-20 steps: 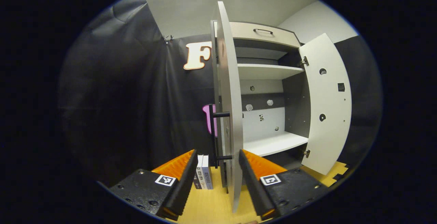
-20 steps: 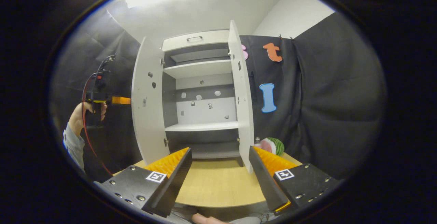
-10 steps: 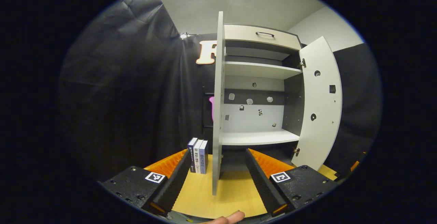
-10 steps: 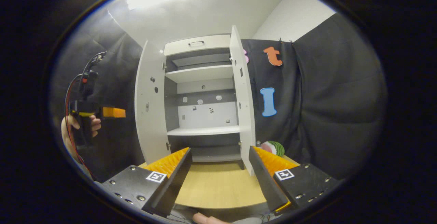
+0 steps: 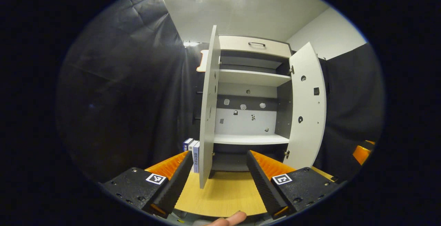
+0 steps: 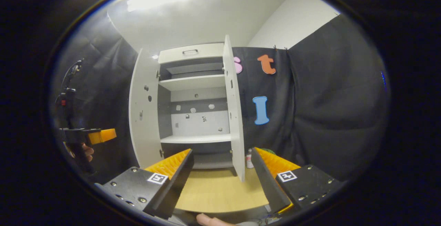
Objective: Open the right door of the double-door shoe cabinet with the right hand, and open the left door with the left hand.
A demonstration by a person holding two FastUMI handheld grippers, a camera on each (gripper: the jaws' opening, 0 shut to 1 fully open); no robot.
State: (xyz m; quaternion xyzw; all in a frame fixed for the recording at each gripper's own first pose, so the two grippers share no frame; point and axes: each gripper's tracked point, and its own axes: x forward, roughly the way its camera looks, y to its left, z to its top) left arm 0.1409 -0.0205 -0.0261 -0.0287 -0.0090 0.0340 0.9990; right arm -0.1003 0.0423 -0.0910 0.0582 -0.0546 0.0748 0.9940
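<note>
A: Item one, left to right: what do we list?

B: Books (image 5: 191, 150), then the cabinet (image 5: 251, 91); left door (image 5: 207, 115) and right door (image 5: 307, 109) swung out, so we judge both opened.

A: And our tools?

B: Left gripper (image 5: 217, 181) and right gripper (image 6: 222, 181): fingers spread wide, holding nothing, well apart from the doors, over the table (image 6: 217, 191).

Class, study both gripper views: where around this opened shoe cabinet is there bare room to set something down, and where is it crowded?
Free: the lower shelf and upper shelf between the open left door and right door, and the bare tabletop in front. Crowded: the books beside the left door, and the small bottle by the right door's foot.
</note>
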